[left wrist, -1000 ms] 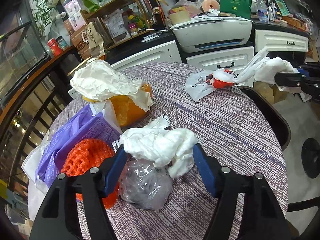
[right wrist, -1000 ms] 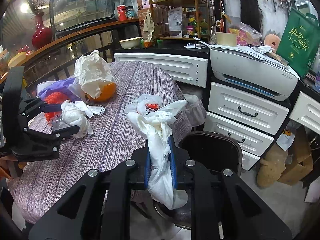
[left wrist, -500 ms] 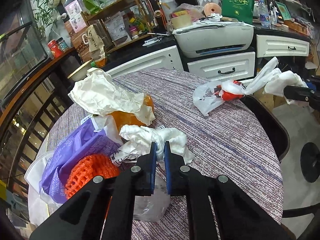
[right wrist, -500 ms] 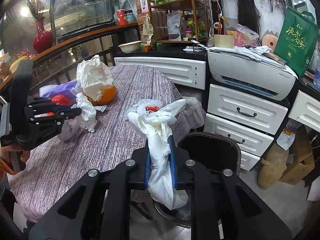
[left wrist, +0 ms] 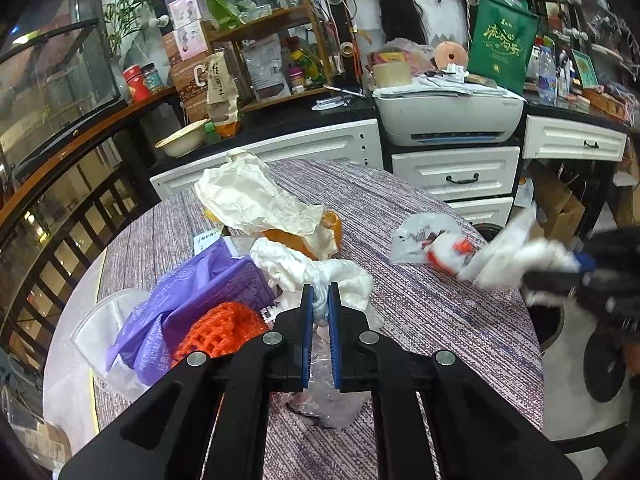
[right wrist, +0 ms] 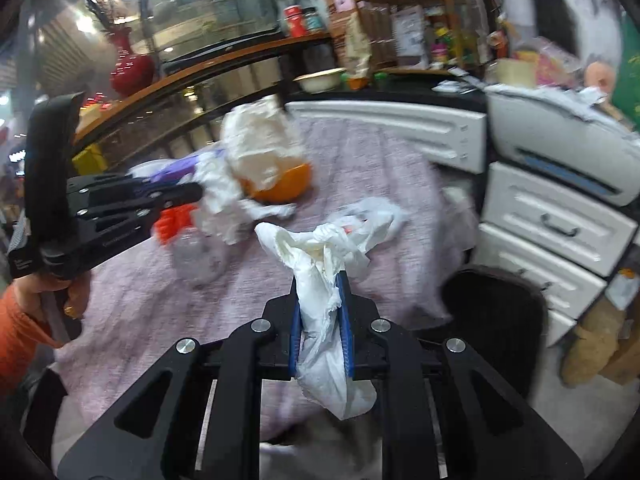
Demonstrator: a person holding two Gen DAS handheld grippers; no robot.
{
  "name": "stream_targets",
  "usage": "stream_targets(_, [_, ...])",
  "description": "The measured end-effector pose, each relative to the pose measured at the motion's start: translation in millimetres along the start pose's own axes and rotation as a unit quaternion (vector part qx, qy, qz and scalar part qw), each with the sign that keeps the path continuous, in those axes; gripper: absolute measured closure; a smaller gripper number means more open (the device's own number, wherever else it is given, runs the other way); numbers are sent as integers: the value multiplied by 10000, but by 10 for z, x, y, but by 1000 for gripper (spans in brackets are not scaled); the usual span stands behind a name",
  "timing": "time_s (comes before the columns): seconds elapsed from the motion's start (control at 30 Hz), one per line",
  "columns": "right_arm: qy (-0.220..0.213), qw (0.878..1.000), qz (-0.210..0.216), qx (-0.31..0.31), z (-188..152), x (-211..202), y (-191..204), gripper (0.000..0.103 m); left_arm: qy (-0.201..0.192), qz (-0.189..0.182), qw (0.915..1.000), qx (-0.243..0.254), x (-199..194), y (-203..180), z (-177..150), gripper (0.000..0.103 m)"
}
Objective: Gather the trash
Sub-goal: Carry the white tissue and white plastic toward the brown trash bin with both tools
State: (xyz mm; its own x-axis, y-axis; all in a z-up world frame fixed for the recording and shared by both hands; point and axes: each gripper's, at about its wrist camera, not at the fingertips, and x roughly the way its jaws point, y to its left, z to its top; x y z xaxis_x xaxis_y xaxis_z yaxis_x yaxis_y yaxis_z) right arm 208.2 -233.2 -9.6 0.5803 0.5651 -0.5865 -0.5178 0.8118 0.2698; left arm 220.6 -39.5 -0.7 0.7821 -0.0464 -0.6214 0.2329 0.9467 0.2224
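My left gripper (left wrist: 320, 296) is shut on a crumpled white plastic wad (left wrist: 304, 266), lifted slightly off the round striped table (left wrist: 440, 320); a clear plastic bag (left wrist: 332, 392) hangs below it. In the right wrist view that left gripper (right wrist: 196, 192) shows at the left, pinching the white wad (right wrist: 218, 200). My right gripper (right wrist: 320, 292) is shut on a white plastic trash bag (right wrist: 324, 280) whose open mouth lies on the table's edge. Inside the bag sits a red and white wrapper (left wrist: 444, 250).
On the table lie a crumpled paper sheet over an orange bowl (left wrist: 264, 204), a purple bag (left wrist: 192, 300) and orange foam netting (left wrist: 220, 332). A dark chair (right wrist: 496, 300) stands by the table's right edge. White drawers (left wrist: 456, 172) and a printer (left wrist: 448, 116) stand behind.
My left gripper closed on the white wad and raised it a little. The right gripper swung with its bag toward the table, and its view is now blurred.
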Motion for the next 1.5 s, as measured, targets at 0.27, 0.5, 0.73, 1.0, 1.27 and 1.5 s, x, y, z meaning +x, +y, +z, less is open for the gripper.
stream_targets(0.27, [405,9980,352,-347,-120,353,438,86,-164,26,9998,-129,-151,105,20,95])
stream_targets(0.5, [359,9967,-146,-714,-275,277,564,47,-200,-25,9997,-165,-191,107,-19,95])
stream_targets(0.73, [251,9928,-368,-1115,-371,121,643,43,-246,-112,9993,-256,-244,99,-49,95])
stream_targets(1.0, [395,9926,-114,-1140,-451,185,724,92,-330,-142,9987,-356,-349,156,-96,95])
stream_targets(1.27, [11,9950,700,-714,-408,-310,634,92,-567,-326,9959,-633,-597,228,-146,95])
stream_targets(1.5, [-467,9983,-285,196,-369,-636,-28,92,-779,-621,9936,-534,-777,-35,-116,95])
